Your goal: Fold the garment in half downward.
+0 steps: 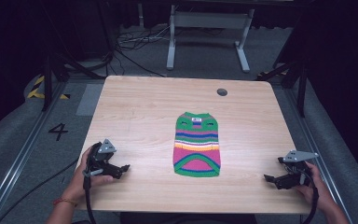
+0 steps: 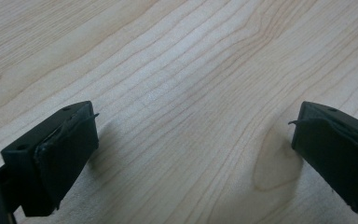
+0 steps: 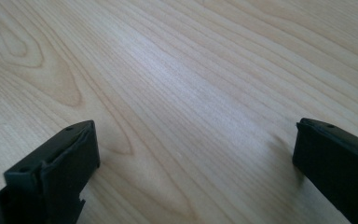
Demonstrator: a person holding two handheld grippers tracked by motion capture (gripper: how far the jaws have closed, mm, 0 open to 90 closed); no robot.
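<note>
Striped in green, pink, blue and orange, a small knitted sweater (image 1: 196, 144) lies flat on the wooden table (image 1: 135, 112), a little toward the person's side of the middle, its collar pointing to the far edge and its hem toward the person. Spread out smooth like that, it looks laid ready for folding, with both long sides free to be picked up. The left gripper (image 1: 120, 169) rests low on the table well to the left of the sweater, level with its hem, and the right gripper (image 1: 270, 178) sits well to the right of the sweater, also near its hem. Both point inward at the sweater, one per side, which suits a two-handed pickup. In the left gripper view (image 2: 191, 140) and the right gripper view (image 3: 196, 154) the black jaws stand wide apart over bare wood with nothing between them, so neither holds anything. A small dark round hole (image 1: 222, 92) sits beyond the sweater's collar, near the far edge.
</note>
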